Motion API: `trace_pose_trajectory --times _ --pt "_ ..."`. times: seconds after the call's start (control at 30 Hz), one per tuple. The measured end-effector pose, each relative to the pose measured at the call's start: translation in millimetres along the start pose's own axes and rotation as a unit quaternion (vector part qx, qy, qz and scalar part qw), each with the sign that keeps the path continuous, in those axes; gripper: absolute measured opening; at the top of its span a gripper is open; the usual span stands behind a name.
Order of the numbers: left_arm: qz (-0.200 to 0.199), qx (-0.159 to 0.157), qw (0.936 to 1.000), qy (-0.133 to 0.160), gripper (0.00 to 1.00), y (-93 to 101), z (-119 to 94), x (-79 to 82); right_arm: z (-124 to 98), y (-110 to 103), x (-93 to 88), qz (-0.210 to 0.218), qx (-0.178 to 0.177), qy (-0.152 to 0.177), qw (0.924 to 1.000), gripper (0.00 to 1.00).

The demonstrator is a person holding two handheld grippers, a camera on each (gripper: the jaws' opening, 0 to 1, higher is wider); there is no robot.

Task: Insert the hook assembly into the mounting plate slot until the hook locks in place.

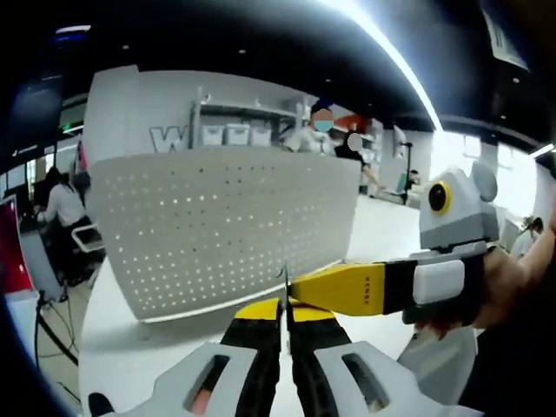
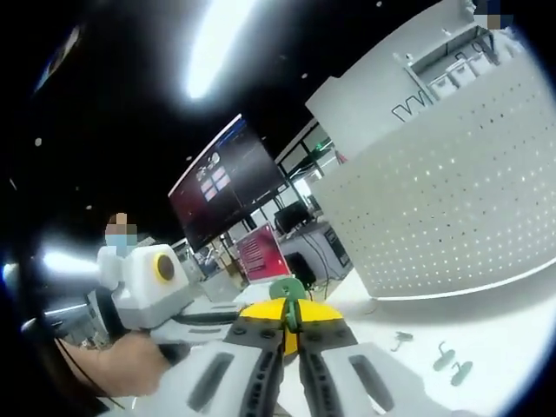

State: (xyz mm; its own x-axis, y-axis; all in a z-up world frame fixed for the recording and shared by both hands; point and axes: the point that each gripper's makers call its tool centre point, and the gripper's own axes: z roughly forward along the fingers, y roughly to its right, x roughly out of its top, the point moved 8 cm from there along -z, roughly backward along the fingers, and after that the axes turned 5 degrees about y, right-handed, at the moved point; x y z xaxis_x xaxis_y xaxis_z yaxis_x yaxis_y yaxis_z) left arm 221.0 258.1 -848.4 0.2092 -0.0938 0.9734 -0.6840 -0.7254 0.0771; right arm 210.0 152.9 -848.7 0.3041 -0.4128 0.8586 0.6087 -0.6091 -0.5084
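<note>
White table [image 2: 521, 347] – 3 loose hooks [image 2: 445, 354]; pegboard [image 1: 226, 226] upright; both grippers' jaws closed.

The white pegboard [image 1: 226, 226] is looking like matt painted metal (evenly perforated), the worktop [image 2: 512, 339] is showing smooth and white, the small hooks [image 2: 452, 360] are looking like green plastic.

Pegboard [image 2: 452, 200] stands at your two o'clock on the table [image 2: 512, 330]; loose hooks [image 2: 450, 358] lie before it at four.

White dotted pegboard [image 1: 226, 226], green hooks [image 2: 452, 365], yellow-black tool [image 1: 285, 321].
</note>
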Motion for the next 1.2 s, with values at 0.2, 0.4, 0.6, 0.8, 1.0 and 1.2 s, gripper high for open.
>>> trace_pose_trajectory --times 0.2,0.4,0.6,0.8,1.0,1.2 --pt "0.014 -0.02 0.9997 0.004 0.08 -4.7 0 -4.8 5 1 -1.3 -0.028 0.006 -0.013 0.9995 0.0" --pt "-0.024 -0.013 0.9996 -0.008 0.4 -9.8 1 -15.8 9 7 1.6 -0.052 0.005 -0.021 0.9984 0.0" --pt "-0.047 -0.004 0.9989 -0.004 0.72 -13.2 -2 -19.7 9 13 2.0 -0.072 0.0 -0.03 0.9969 0.0" --pt "-0.053 -0.007 0.9985 -0.003 0.89 -13.1 -6 -21.3 11 14 1.9 -0.097 0.0 -0.035 0.9947 0.0" --pt "-0.082 0.0 0.9966 0.003 0.99 -18.6 -9 -21.0 16 14 2.8 -0.125 -0.003 -0.031 0.9916 0.0" --pt "-0.093 0.009 0.9956 0.002 1.0 -23.5 -14 -21.1 22 12 6.4 -0.123 -0.022 -0.005 0.9922 0.0"
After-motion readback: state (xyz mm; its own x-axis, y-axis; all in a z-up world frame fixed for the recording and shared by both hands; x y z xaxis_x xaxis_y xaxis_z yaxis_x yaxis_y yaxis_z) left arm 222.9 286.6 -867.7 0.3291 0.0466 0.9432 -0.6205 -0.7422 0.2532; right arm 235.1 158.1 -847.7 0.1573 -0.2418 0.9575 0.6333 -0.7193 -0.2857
